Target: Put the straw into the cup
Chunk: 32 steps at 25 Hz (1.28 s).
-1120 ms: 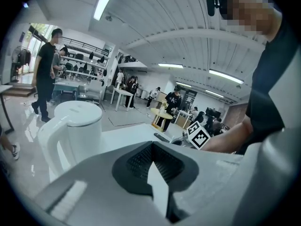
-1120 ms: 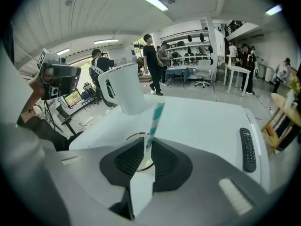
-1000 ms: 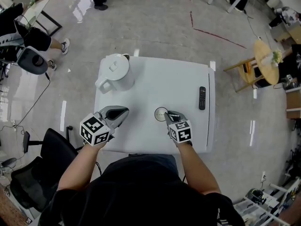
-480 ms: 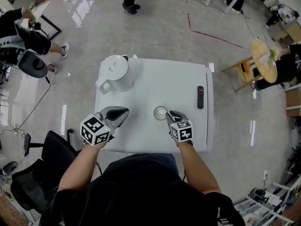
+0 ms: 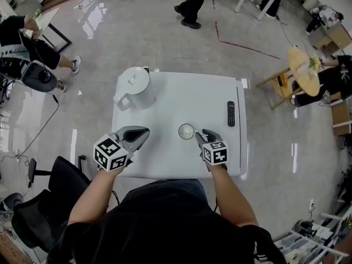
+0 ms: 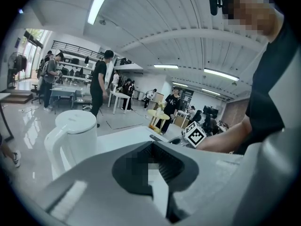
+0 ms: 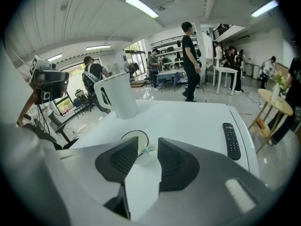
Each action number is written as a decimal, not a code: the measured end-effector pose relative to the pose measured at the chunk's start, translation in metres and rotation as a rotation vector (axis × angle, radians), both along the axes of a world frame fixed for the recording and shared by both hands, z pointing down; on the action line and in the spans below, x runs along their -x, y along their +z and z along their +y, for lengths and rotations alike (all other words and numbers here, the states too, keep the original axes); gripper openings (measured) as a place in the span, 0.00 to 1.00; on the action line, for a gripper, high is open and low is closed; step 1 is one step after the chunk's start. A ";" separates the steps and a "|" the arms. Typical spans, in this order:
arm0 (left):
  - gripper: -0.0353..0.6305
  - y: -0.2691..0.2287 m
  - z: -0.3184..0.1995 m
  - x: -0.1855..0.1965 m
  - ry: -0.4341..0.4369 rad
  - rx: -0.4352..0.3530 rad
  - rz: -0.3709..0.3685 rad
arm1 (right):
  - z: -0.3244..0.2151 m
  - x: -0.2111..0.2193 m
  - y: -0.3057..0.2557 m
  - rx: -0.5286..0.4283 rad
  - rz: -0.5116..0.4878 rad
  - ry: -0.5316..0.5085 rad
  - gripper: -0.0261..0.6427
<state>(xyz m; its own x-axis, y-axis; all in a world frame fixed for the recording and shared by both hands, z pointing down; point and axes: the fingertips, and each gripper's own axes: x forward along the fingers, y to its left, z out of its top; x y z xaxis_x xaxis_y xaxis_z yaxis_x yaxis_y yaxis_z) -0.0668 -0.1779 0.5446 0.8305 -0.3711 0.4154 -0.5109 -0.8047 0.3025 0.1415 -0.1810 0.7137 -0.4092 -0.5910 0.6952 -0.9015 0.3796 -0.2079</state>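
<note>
One straw [image 7: 146,150], one cup [image 5: 186,131], two grippers; entries follow.

Item, straw: thin and pale, with a blue-green tint at its visible end. Only that upper end shows, in the right gripper view; the rest is hidden by the jaws and the cup wall. In the head view it is too small to make out. Location: in the cup, upper end leaning over the near rim. Long axis: tilted, running from the cup up and back toward the right gripper [image 7: 148,141].

Item, cup: small and round with a dark rim, pale inside. It stands on the white table [image 5: 187,98] near the front edge, straight ahead of the right gripper and just beyond its tips.

Item, right gripper: the nearer of the two by far. Its jaws are spread and have just been opening. The straw's end sits in the gap between them, and neither pad presses on it. Judgement: the straw appears delivered. A clean withdrawal would follow the straw's own line, up and back, so that neither jaw knocks it or the cup.

Item, left gripper [image 5: 144,131]: jaws pressed together on nothing. It hangs over the table's front left, well apart from the cup.

Other stock: white kettle [image 5: 135,88] at the far left, black remote [image 5: 231,113] at the right.
</note>
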 end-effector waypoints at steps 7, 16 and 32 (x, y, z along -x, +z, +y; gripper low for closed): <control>0.05 -0.011 0.011 0.007 0.003 -0.023 0.008 | 0.011 -0.008 -0.017 -0.025 0.002 0.032 0.29; 0.05 -0.025 0.028 0.016 0.014 -0.055 0.016 | 0.026 -0.021 -0.042 -0.066 0.008 0.079 0.30; 0.05 -0.042 0.054 0.037 0.028 -0.091 0.025 | 0.059 -0.024 -0.090 -0.121 0.008 0.121 0.29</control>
<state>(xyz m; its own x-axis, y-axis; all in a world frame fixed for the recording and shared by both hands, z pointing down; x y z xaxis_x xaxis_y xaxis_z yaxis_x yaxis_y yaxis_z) -0.1037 -0.1234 0.5029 0.8509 -0.3825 0.3601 -0.4808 -0.8434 0.2400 0.1652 -0.1219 0.6233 -0.3244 -0.7151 0.6192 -0.9437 0.2895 -0.1601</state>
